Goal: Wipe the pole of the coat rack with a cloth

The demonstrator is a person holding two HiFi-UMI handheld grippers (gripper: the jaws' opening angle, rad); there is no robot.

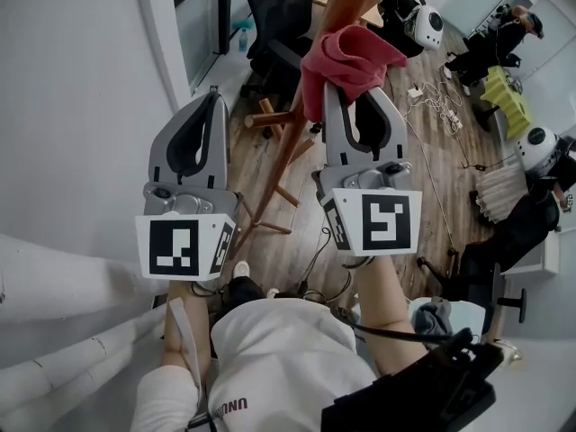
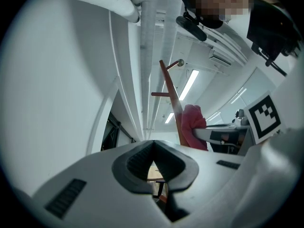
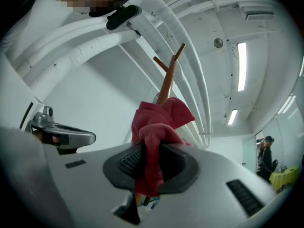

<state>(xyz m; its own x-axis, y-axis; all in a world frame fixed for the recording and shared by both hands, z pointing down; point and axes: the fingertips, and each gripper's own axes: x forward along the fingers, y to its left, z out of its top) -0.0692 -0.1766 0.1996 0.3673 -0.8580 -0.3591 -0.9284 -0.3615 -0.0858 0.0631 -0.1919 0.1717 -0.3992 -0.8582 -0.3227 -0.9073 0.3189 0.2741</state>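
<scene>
The wooden coat rack pole (image 1: 290, 142) slants from the top middle down to its base on the floor. A red cloth (image 1: 347, 54) is bunched against the pole's upper part, and my right gripper (image 1: 355, 88) is shut on it. In the right gripper view the cloth (image 3: 159, 122) hangs through the right gripper (image 3: 152, 150), with the pole (image 3: 166, 84) and its forked pegs rising behind. My left gripper (image 1: 214, 99) is left of the pole, shut and holding nothing. In the left gripper view, beyond the left gripper (image 2: 152, 146), the pole (image 2: 172, 93) and cloth (image 2: 194, 125) show at right.
A white wall (image 1: 72, 106) and white pipes (image 1: 54, 313) close in the left side. A black office chair (image 1: 279, 16) stands behind the rack. Cables (image 1: 436, 106) trail over the wooden floor at right, where people in black (image 1: 526, 228) sit or stand.
</scene>
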